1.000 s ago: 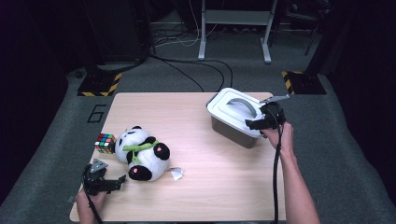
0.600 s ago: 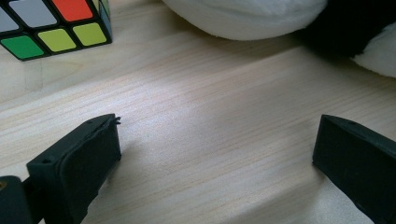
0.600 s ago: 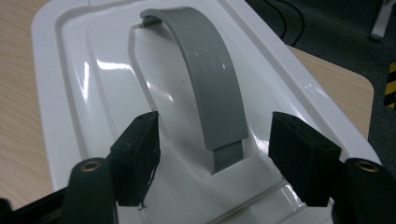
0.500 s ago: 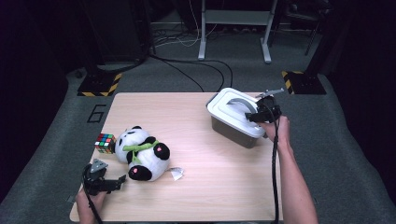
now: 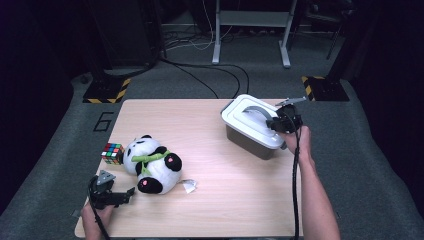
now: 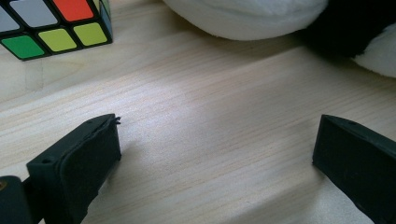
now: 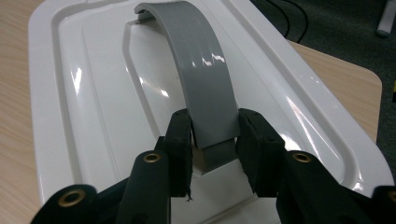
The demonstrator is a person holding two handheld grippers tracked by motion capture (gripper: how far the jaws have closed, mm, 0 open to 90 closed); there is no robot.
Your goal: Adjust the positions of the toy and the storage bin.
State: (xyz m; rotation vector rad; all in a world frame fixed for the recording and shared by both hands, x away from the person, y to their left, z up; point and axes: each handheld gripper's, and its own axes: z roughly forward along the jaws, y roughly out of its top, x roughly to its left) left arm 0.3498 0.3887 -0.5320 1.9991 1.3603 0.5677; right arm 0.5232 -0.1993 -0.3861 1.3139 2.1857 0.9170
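Clamped on the grey handle (image 7: 205, 79) of a white lid (image 7: 93, 93), the right gripper (image 7: 212, 140) has its two black jaws pressed against the handle's near end, one on each side. That lid sits on a grey bin (image 5: 248, 140) at the far right of the wooden table (image 5: 215, 165), and in the high view the right gripper (image 5: 283, 121) rests at the bin's right edge with the person's right hand (image 5: 296, 142) behind it. At the near left corner the left gripper (image 5: 112, 196) lies low on the table in the left hand (image 5: 96, 215), its jaws spread wide apart over bare wood. Just beyond it lies a plush panda (image 5: 151, 163) on its side, with a colour-tiled puzzle cube (image 5: 112, 153) touching its left side. A small crumpled white scrap (image 5: 188, 186) lies near the panda's right.
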